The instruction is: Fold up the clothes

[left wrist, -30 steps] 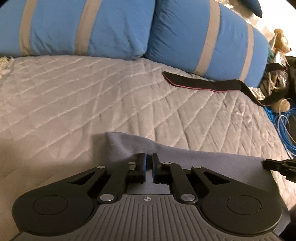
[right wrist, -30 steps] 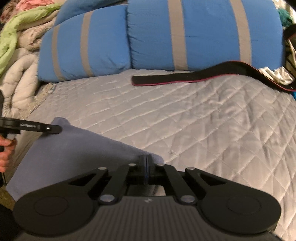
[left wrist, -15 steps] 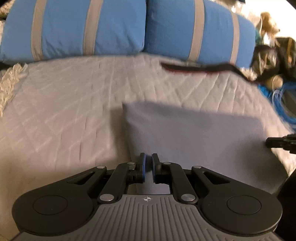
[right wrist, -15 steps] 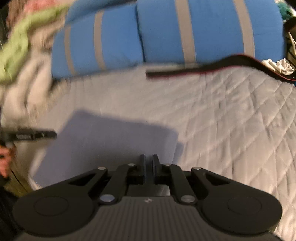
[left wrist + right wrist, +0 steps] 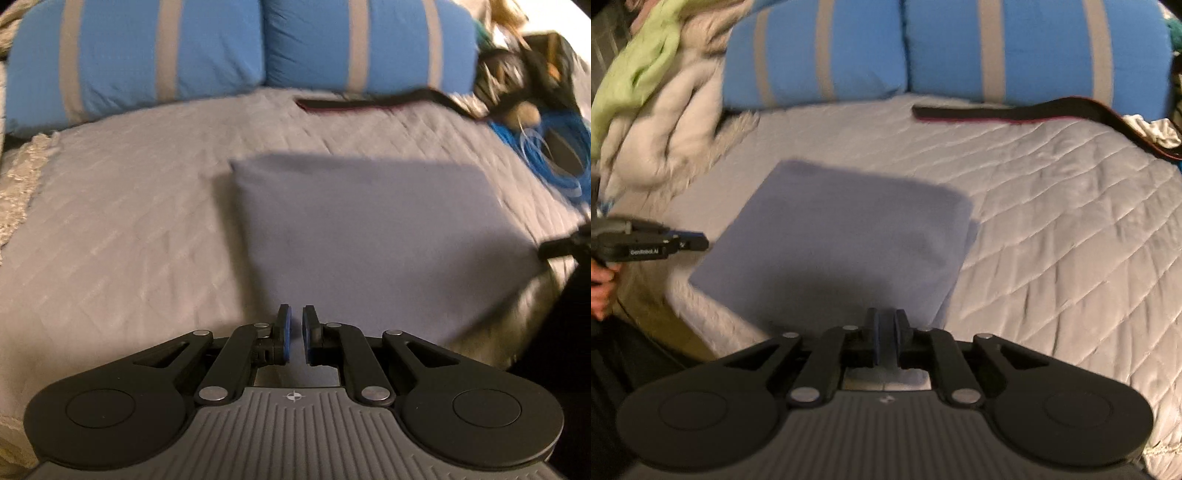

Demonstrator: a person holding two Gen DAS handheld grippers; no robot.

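Just ahead of both sets of jaws, the folded cloth (image 5: 354,236) lies flat on the bed (image 5: 122,229). The left gripper (image 5: 294,334) has its jaws slightly parted and empty. The right gripper (image 5: 885,334) has its jaws pressed together, holding nothing.

I'm working in a home bedroom: a bed (image 5: 1052,229) with a quilted grey cover fills my view, and two blue pillows (image 5: 140,55) with grey stripes lie at its head. A heap of blankets (image 5: 665,122) sits at one side, and blue cable (image 5: 554,155) and clutter at the other.
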